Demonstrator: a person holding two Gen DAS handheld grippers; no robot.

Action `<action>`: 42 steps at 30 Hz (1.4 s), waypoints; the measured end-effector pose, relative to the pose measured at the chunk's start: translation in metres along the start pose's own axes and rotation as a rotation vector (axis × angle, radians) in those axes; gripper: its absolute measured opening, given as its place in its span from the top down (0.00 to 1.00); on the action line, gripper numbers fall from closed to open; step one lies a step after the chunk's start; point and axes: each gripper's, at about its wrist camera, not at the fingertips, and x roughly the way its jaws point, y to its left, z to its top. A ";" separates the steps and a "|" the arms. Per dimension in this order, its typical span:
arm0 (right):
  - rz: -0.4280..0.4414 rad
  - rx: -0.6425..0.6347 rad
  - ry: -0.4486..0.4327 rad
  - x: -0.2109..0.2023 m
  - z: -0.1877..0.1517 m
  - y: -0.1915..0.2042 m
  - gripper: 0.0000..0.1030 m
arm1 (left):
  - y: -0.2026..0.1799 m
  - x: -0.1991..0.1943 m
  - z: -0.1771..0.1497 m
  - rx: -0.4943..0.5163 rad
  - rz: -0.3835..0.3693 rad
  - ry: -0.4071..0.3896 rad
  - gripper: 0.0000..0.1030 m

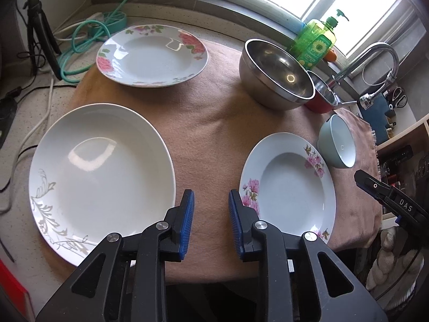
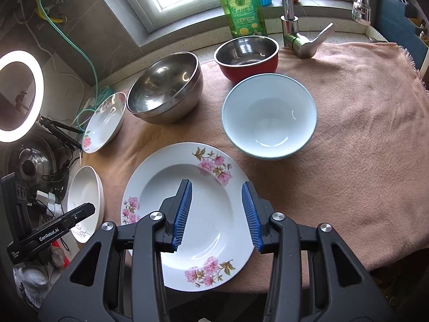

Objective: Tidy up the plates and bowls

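On a pink cloth (image 1: 209,112) lie a large white plate with a grey leaf print (image 1: 99,171), a rose-rimmed plate (image 1: 151,56) at the back, and a pink-flower plate (image 1: 292,187) (image 2: 187,209). A steel bowl (image 1: 276,75) (image 2: 166,88), a red bowl with a steel inside (image 2: 246,56) and a pale blue bowl (image 2: 269,115) (image 1: 339,142) stand behind. My left gripper (image 1: 210,209) is open and empty, above the cloth between the two near plates. My right gripper (image 2: 217,204) is open and empty, above the pink-flower plate.
A green dish-soap bottle (image 2: 242,8) and a faucet (image 2: 291,13) stand by the window behind the bowls. Cables and a small tripod (image 1: 40,35) lie left of the cloth. A ring light (image 2: 18,94) glows at the far left.
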 end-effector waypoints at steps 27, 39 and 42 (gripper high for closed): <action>0.149 -0.080 0.018 0.048 0.056 0.115 0.06 | 0.102 -0.016 0.109 -0.078 0.089 -0.160 0.25; 0.199 -0.042 0.079 0.090 0.077 0.154 0.06 | 0.135 0.014 0.152 -0.092 0.037 -0.101 0.25; 0.202 -0.037 0.092 0.101 0.081 0.162 0.06 | 0.142 0.024 0.161 -0.096 0.007 -0.077 0.25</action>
